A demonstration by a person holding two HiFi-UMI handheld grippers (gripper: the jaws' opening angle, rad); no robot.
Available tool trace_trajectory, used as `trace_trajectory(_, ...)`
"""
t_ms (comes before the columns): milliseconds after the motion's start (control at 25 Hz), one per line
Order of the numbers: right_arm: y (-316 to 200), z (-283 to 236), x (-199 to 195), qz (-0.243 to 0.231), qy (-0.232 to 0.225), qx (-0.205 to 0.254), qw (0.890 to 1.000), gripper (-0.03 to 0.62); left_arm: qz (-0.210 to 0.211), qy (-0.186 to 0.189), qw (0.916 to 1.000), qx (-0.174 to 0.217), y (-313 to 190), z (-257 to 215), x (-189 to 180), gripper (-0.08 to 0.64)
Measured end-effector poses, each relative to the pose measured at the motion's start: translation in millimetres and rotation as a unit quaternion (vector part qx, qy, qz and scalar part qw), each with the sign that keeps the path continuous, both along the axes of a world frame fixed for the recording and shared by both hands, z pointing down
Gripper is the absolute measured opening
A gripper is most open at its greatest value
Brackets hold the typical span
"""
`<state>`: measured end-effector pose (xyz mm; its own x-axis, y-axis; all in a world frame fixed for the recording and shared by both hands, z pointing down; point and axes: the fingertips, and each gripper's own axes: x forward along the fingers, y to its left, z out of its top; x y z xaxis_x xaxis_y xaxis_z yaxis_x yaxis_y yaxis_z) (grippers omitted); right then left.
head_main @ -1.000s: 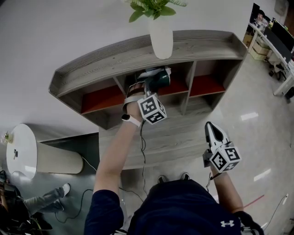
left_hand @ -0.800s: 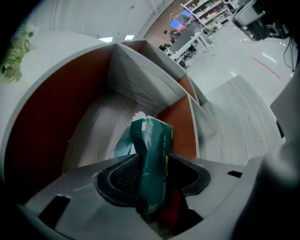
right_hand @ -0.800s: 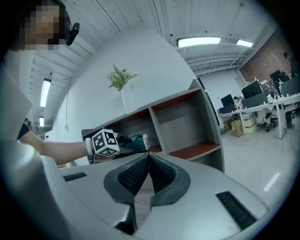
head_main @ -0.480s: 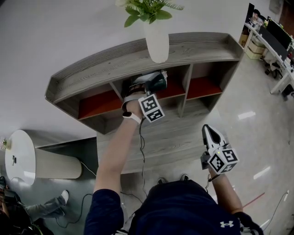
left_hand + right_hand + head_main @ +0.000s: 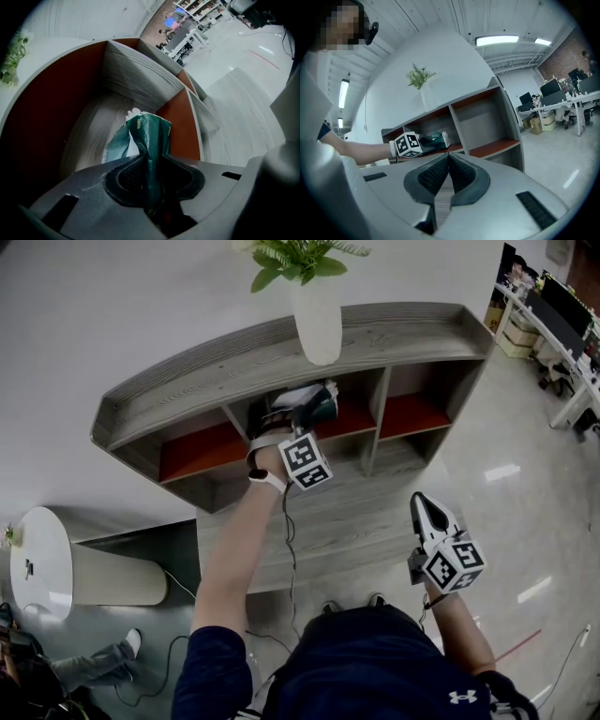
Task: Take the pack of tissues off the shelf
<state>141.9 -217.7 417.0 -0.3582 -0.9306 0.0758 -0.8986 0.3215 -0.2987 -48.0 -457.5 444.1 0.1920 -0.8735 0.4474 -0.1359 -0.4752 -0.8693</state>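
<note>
The pack of tissues (image 5: 151, 133), in a dark green wrapper with white showing at its far end, lies in the middle compartment of the grey shelf (image 5: 216, 367) with red back panels. My left gripper (image 5: 152, 176) reaches into that compartment (image 5: 306, 405). Its jaws are closing, and the pads pinch the crumpled near end of the wrapper. In the head view the pack (image 5: 322, 407) shows as a teal patch just past the marker cube. My right gripper (image 5: 419, 501) hangs low to the right in front of the shelf. It is shut (image 5: 448, 155) with nothing in it.
A white vase with a green plant (image 5: 317, 320) stands on the shelf top above the middle compartment. A cable (image 5: 291, 549) hangs from my left gripper. A white round stand (image 5: 37, 559) is at the left; desks with monitors (image 5: 562, 315) are far right.
My left gripper stays inside the middle compartment at the pack and has barely shifted. The right gripper hangs in about the same place.
</note>
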Motion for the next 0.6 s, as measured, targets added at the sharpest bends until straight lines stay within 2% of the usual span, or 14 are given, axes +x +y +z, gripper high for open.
trace_trajectory(360, 13, 2, -6, -0.006, -0.003, -0.003, 1.000, 0.012, -0.003, 0.004, 0.9997, 0.024, 13, -5, -5, 0.098)
trace_trajectory(600, 27, 1, -12, -0.015, -0.001, -0.002, 1.000, 0.012, 0.000, 0.007, 0.9993, 0.035, 40, -10, -2, 0.098)
